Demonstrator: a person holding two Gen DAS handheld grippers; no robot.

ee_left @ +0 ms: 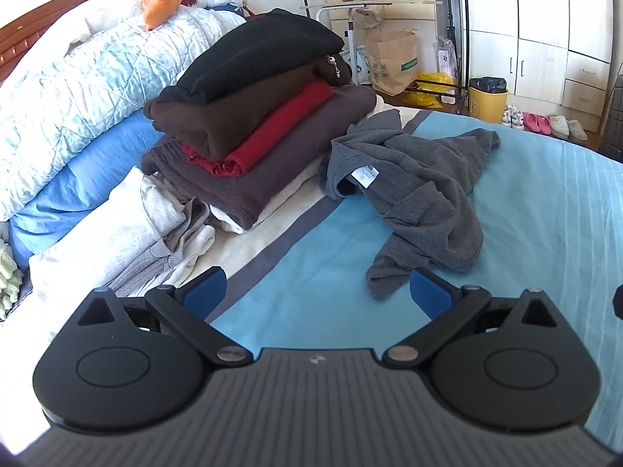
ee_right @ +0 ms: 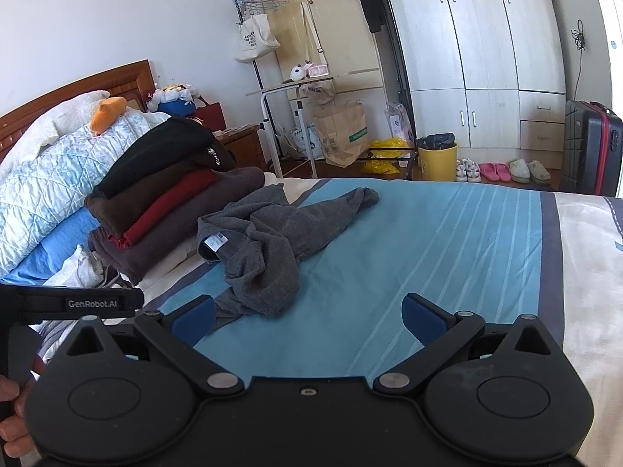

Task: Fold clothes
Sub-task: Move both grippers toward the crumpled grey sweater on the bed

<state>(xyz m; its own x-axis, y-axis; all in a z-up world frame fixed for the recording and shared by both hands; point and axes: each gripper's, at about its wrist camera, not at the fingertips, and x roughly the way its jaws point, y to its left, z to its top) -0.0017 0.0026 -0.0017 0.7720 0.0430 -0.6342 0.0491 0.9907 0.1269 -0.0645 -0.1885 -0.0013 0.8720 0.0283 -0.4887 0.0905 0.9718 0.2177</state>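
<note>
Meanwhile, a crumpled grey knit sweater lies unfolded on the blue striped bedsheet, beside a stack of folded dark garments; left gripper and right gripper hover wide open, empty.

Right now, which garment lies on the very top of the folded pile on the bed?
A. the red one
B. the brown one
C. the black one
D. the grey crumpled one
C: the black garment is the highest layer of the pile, with the brown garment and the red garment under it; the grey crumpled garment lies apart on the blue bedcover.
</note>
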